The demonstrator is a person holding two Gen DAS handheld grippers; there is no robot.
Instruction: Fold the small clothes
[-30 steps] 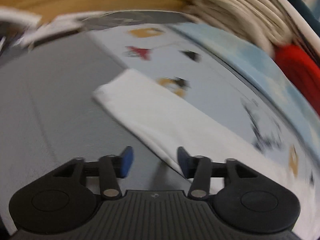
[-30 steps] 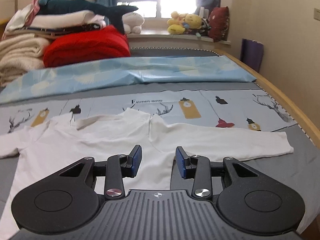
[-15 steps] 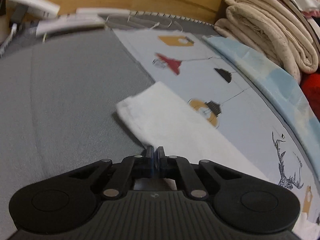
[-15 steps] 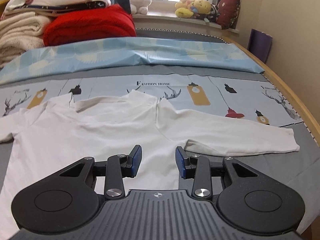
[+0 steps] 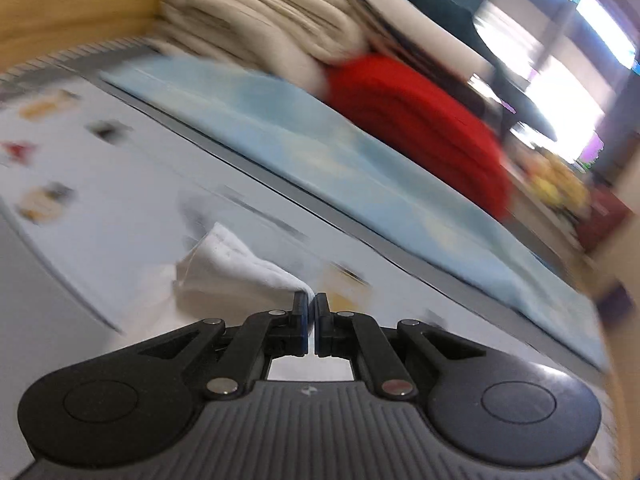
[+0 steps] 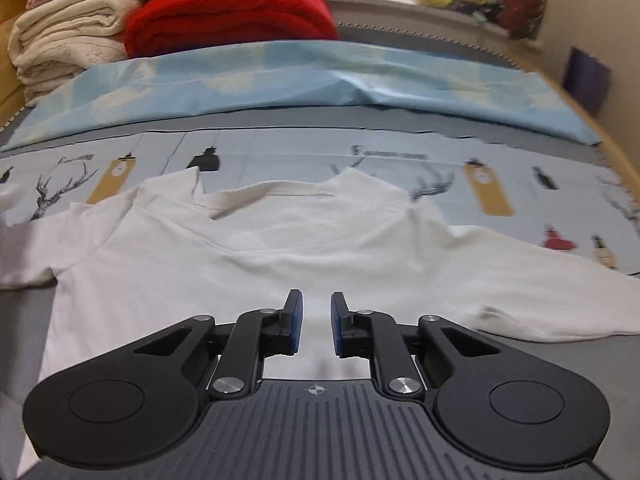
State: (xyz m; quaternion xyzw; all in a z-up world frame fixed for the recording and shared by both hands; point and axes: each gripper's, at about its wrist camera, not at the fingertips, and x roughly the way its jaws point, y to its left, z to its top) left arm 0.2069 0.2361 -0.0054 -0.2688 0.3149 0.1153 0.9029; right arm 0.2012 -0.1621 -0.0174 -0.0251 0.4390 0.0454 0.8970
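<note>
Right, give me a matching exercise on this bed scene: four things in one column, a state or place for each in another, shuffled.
1. left gripper
2. right gripper
3. red blanket
4. white shirt

A. folded, beside the cream blankets
B. spread flat on the bed
C. shut on a sleeve end
D. jaws apart over the shirt, just been closing

Pairs: 1-C, 2-D, 3-A, 4-B

Folded blankets (image 6: 168, 28) block far left; bedsheet (image 6: 520, 200) right open.
</note>
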